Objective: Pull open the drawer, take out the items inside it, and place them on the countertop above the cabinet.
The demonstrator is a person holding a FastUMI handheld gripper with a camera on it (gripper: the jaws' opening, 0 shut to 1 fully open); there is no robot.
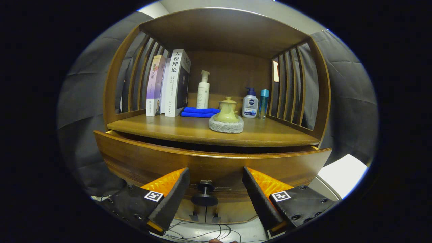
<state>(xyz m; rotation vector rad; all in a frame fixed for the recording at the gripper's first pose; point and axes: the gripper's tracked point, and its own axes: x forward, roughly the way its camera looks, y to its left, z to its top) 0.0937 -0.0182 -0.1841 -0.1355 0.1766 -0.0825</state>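
Camera position: mounted on the gripper (216, 182), low in front of a wooden cabinet (216, 135).
Facing: forward along the two fingers (172, 195), straight at the drawer front (212, 165), tilted slightly upward toward the countertop (202, 131) and the shelf roof above it.
Nearness: close; the drawer knob (204, 195) sits between the spread fingers, neither finger touching it.
Lens: fisheye, so the straight cabinet edges bow outward.
Coverage: drawer front nearest, countertop items beyond, booth wall at both sides.
Shared area: a single view.
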